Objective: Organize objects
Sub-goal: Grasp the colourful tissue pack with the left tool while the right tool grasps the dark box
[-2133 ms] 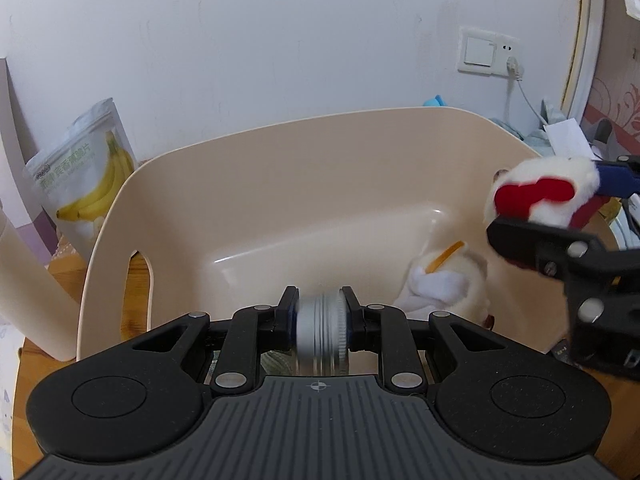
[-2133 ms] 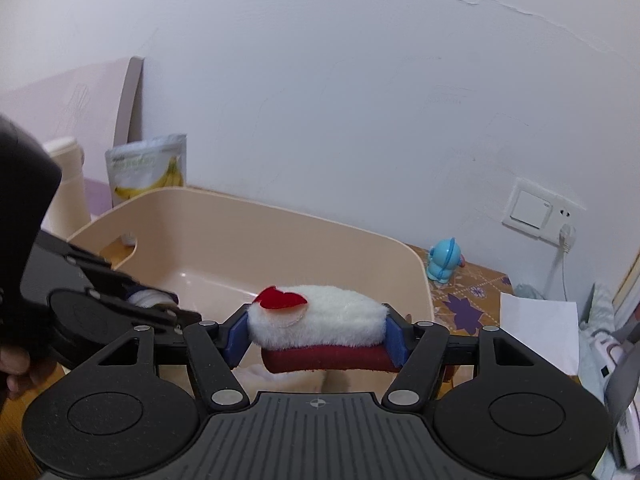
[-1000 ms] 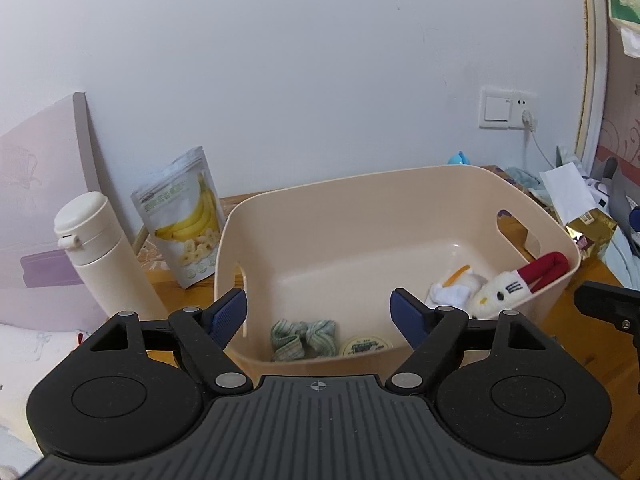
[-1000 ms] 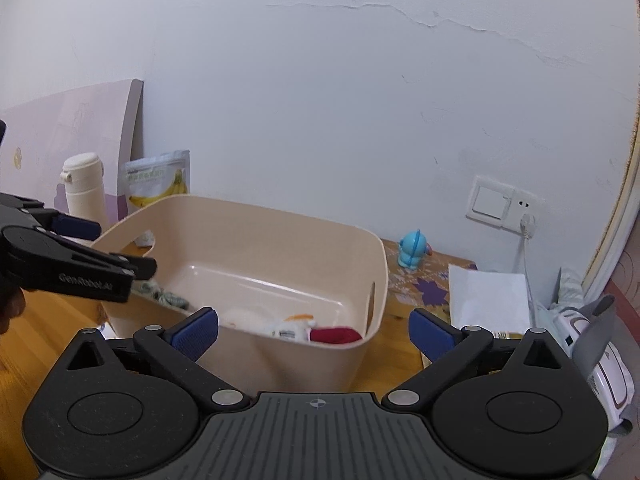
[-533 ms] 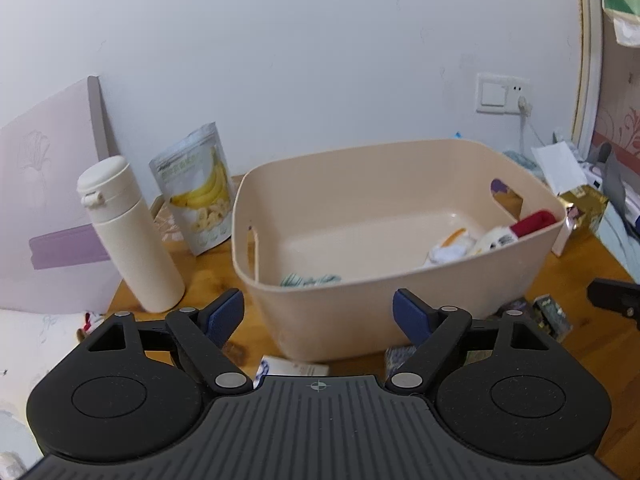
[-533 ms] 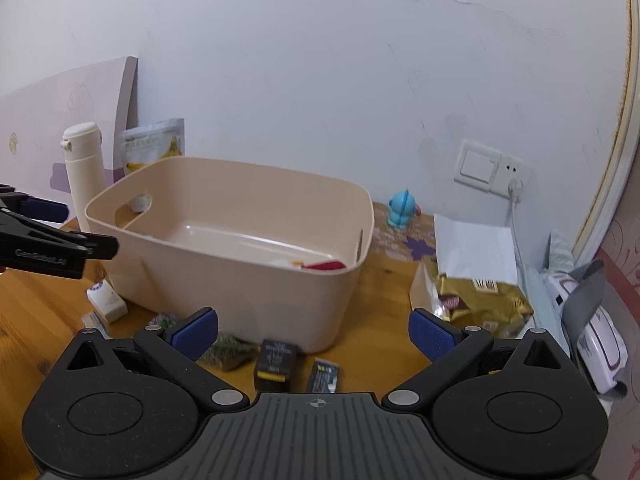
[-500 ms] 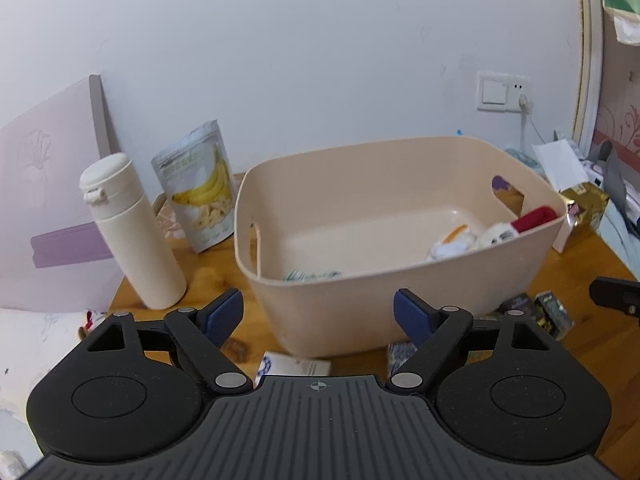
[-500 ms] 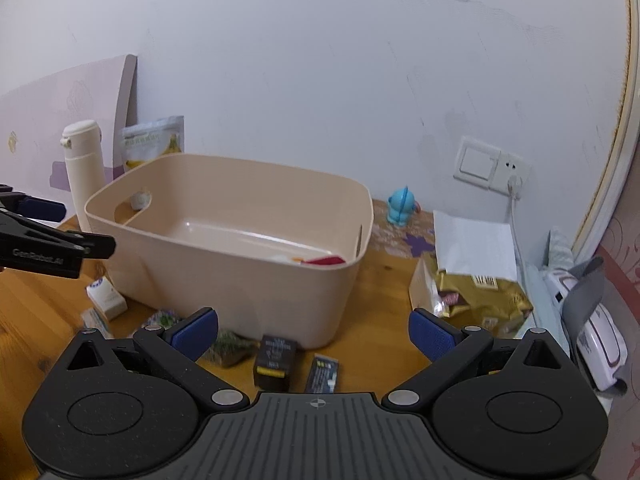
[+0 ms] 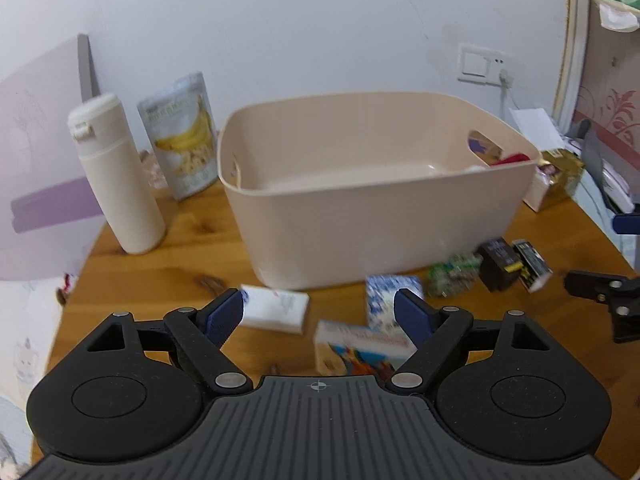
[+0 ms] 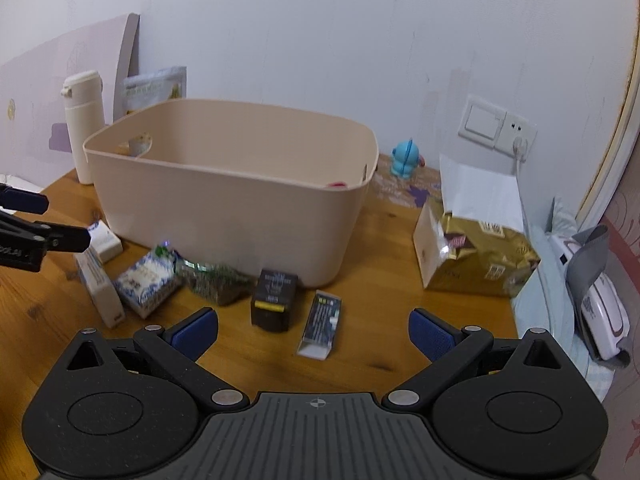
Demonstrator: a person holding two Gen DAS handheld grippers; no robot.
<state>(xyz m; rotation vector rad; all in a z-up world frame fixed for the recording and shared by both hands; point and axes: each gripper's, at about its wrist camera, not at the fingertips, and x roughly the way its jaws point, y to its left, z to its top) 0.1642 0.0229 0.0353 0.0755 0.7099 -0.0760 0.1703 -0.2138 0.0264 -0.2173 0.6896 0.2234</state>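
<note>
A beige plastic bin (image 9: 384,208) (image 10: 224,196) stands on the wooden table, a red bit of the plush toy (image 9: 514,159) showing over its right rim. In front of it lie small items: a white packet (image 9: 276,309), a blue-white box (image 9: 394,290) (image 10: 148,282), a picture box (image 9: 360,346), a green wrapped pack (image 9: 452,274) (image 10: 216,276), a black box (image 9: 500,264) (image 10: 274,294) and a slim dark box (image 9: 532,265) (image 10: 320,320). My left gripper (image 9: 319,314) is open above the picture box. My right gripper (image 10: 314,332) is open just short of the slim box.
A cream flask (image 9: 116,180) and a banana-chip pouch (image 9: 180,148) stand left of the bin. A gold bag (image 10: 480,256), a white paper (image 10: 480,188) and a blue figurine (image 10: 406,158) sit to its right. A white device (image 10: 600,308) lies off the table's right edge.
Both grippers let their items go into the bin, opened, and drew back and down. The small items in front of the bin have come into view.
</note>
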